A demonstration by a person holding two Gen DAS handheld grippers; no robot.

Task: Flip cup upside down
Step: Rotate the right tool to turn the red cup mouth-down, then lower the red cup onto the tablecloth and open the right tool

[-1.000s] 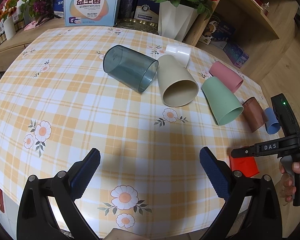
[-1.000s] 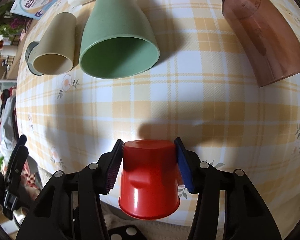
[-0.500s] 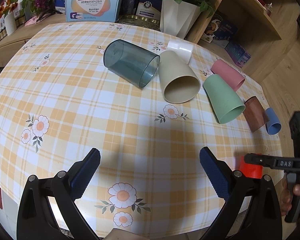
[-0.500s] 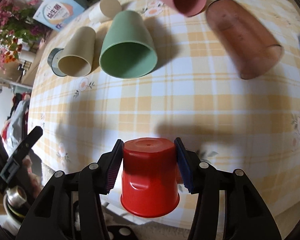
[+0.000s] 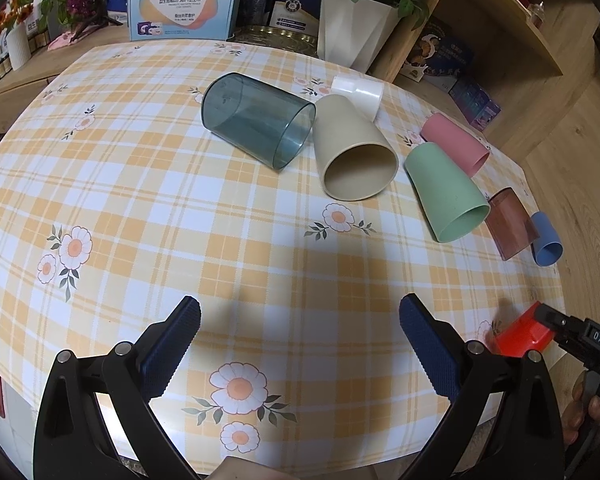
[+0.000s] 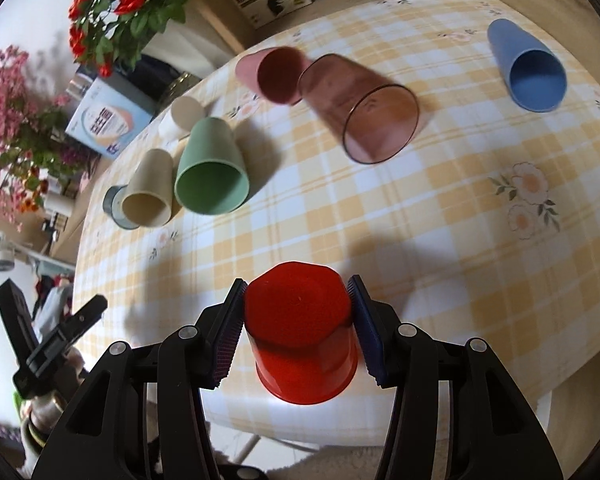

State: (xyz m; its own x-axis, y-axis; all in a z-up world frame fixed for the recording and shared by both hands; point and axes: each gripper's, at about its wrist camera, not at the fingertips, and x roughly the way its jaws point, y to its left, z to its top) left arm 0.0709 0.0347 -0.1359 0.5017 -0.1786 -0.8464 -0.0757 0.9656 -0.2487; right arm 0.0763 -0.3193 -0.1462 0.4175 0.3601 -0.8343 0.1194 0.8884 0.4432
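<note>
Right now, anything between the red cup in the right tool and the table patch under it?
Nothing visible. The right tool holds the red cup base-up over bare tablecloth near the edge; the green cup and brown cup lie farther in.

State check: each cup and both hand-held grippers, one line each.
red cup: base up, clamped
right hand-held gripper: shut on red cup
left hand-held gripper: open, holding nothing
green cup: on its side
beige cup: on its side
brown clear cup: on its side
blue cup: on its side
pink cup: on its side
</note>
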